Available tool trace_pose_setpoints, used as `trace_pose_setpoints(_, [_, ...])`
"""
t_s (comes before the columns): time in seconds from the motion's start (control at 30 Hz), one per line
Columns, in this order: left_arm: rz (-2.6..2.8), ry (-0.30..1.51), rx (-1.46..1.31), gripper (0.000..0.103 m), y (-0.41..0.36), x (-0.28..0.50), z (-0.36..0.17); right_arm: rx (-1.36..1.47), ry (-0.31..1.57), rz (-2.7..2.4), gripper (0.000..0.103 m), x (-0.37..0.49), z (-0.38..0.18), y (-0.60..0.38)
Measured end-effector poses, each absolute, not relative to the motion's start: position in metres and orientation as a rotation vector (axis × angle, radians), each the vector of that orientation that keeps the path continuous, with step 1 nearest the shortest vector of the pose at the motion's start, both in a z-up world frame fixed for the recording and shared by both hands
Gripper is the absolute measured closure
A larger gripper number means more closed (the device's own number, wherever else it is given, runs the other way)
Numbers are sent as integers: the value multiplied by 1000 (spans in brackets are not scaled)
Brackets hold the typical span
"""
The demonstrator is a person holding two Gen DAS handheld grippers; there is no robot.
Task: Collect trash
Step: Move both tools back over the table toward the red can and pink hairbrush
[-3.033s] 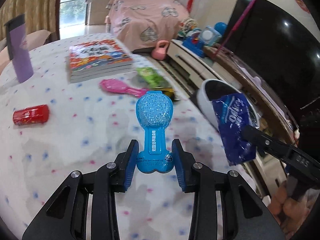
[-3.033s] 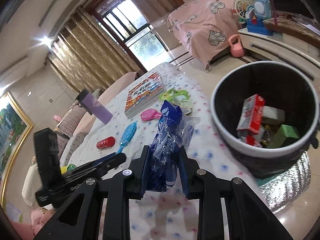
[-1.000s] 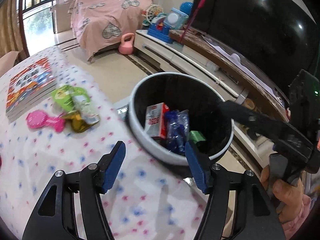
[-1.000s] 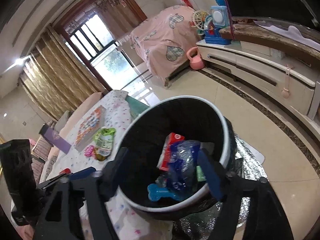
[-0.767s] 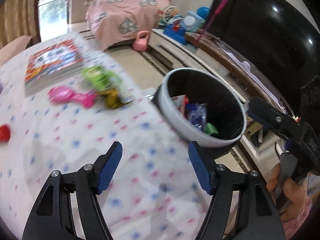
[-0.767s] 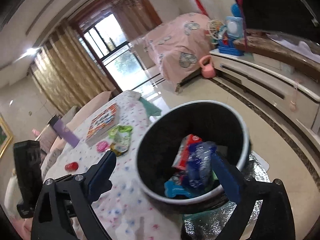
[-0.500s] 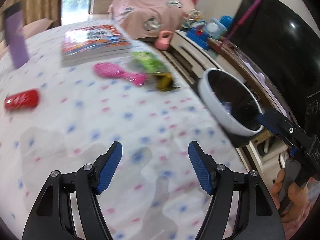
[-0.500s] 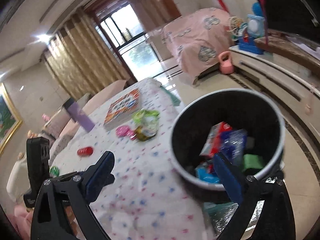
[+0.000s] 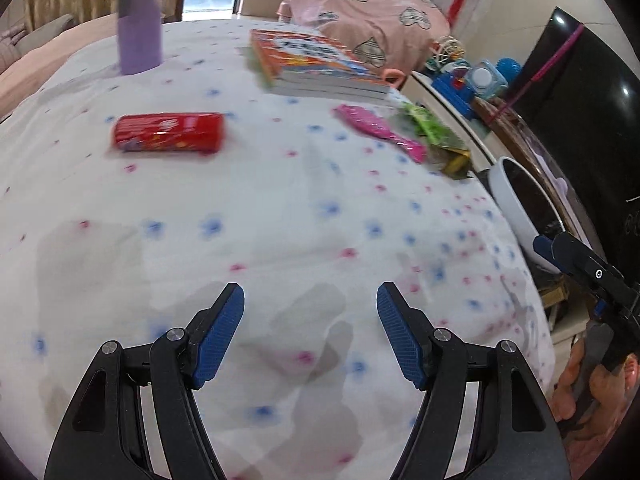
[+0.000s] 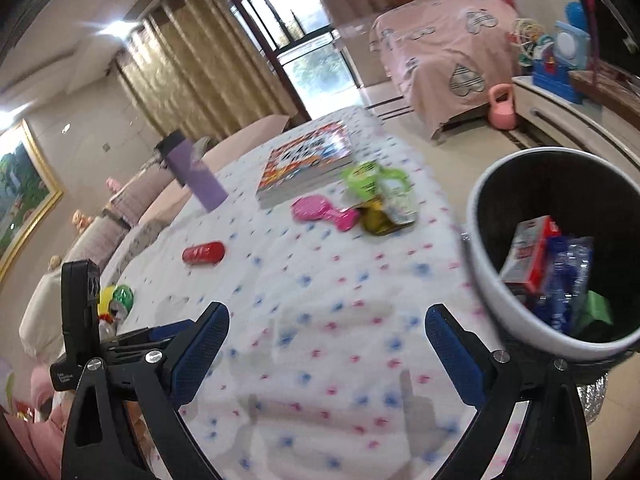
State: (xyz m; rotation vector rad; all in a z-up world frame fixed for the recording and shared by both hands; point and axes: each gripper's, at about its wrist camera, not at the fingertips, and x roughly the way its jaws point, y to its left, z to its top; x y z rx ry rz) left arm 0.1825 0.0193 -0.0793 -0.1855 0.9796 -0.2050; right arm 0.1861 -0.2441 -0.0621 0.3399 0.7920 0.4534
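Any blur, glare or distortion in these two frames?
Left wrist view: tablecloth dots and red pack motion-smeared, jaws sharp, glare spots on the TV. Right wrist view: green wrappers smeared, ceiling light blown out, strong fisheye bending and dark corners in both.

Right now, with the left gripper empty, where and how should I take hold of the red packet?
Likely across its short width at the middle. The red packet lies flat and alone on the cloth, long axis sideways in the left view, so bring the open left gripper down from above.

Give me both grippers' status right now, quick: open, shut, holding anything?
Left gripper: open, empty, over the tablecloth.
Right gripper: open wide, empty, its jaws have just been opening.
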Motion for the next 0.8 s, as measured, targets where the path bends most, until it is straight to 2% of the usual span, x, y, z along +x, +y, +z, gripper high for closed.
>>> trace_pose_setpoints(0.33, [-176, 973, -171, 33, 51, 190, -82, 284, 863, 541, 4, 208, -74, -199])
trace_pose_setpoints(0.67, [-219, 943, 7, 32, 67, 215, -75, 221, 877, 592, 4, 252, -71, -174])
trace_pose_setpoints(0.73, [-224, 930, 72, 29, 71, 224, -69, 201, 886, 594, 4, 262, -72, -171])
trace_pose_setpoints(0.8, [-239, 911, 157, 19, 73, 234, -62, 190, 899, 597, 4, 274, -73, -168])
